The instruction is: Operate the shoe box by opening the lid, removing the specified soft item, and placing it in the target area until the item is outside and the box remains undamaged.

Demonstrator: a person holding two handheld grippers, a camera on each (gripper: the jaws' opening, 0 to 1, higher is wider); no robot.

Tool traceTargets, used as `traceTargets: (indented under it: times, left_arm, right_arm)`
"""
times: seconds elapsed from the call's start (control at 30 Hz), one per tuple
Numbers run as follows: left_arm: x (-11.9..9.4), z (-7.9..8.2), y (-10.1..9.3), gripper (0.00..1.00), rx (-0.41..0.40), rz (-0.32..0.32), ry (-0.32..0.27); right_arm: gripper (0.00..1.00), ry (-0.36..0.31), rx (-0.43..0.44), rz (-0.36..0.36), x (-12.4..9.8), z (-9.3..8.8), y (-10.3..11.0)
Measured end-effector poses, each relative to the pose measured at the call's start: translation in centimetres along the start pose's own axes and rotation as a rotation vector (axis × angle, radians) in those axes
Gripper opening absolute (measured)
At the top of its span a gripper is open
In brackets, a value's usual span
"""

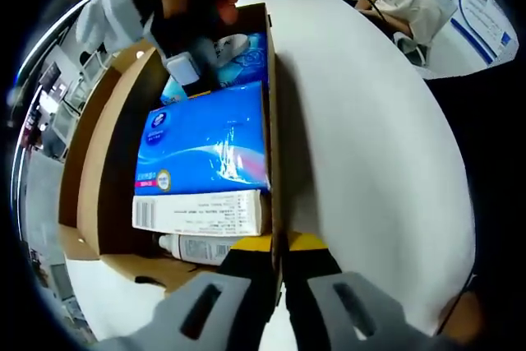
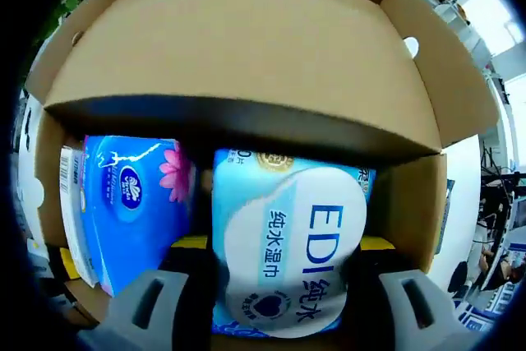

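**Lift the wet-wipe pack straight out, and keep the box wall pinned**

Start with your right gripper (image 2: 271, 302): at 6 o'clock in the right gripper view its jaws stand wide, one on each side of the wet-wipe pack (image 2: 283, 256), and appear to press its soft sides, so I judge the pack held. The blue tissue pack (image 2: 131, 203) sits just beside it at 9 o'clock, touching or nearly so. Beyond, from 10 to 2 o'clock, the lid (image 2: 246, 47) stands open and leans over the contents. Draw the pack up and toward you, clear of the lid's edge, and squeeze no harder than the soft wrap needs.

Your left gripper (image 1: 279, 285) at 6 o'clock in the left gripper view has its jaws nearly closed over the cardboard wall of the shoe box (image 1: 274, 121), steadying it on the white table (image 1: 370, 121). Keep that grip light so the wall doesn't crease. A small bottle (image 1: 197, 248) lies nearest you inside, then the tissue pack, then your right gripper at 12 o'clock; the bare table at 3 o'clock looks a fair spot to set the pack down
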State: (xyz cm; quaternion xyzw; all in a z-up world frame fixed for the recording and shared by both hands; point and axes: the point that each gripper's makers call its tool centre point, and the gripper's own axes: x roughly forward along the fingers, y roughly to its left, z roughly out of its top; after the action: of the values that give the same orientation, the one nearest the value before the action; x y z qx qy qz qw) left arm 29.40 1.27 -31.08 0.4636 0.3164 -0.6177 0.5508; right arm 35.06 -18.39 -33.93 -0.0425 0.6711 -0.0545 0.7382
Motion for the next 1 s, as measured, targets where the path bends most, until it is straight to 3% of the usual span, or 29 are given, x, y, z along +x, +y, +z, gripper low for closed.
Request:
traceTargets:
  times: [0.37, 0.5, 0.63, 1.0]
  left_arm:
    - [-0.1, 0.0, 0.0, 0.01, -0.016, -0.006, 0.008]
    - [-0.1, 0.1, 0.0, 0.01, -0.020, -0.004, 0.007]
    - [-0.1, 0.1, 0.1, 0.01, -0.019, -0.003, 0.006]
    - [-0.1, 0.1, 0.2, 0.01, -0.023, -0.003, 0.008]
  right_arm:
    - [0.65, -0.076, -0.044, -0.032, -0.4, 0.0, 1.6]
    - [0.66, -0.074, -0.058, 0.010, -0.4, 0.5, 1.3]
    - [0.72, -0.048, -0.008, 0.132, 0.5, 0.5, 1.4]
    - [0.73, -0.022, -0.007, 0.141, 0.4, 0.0, 1.4]
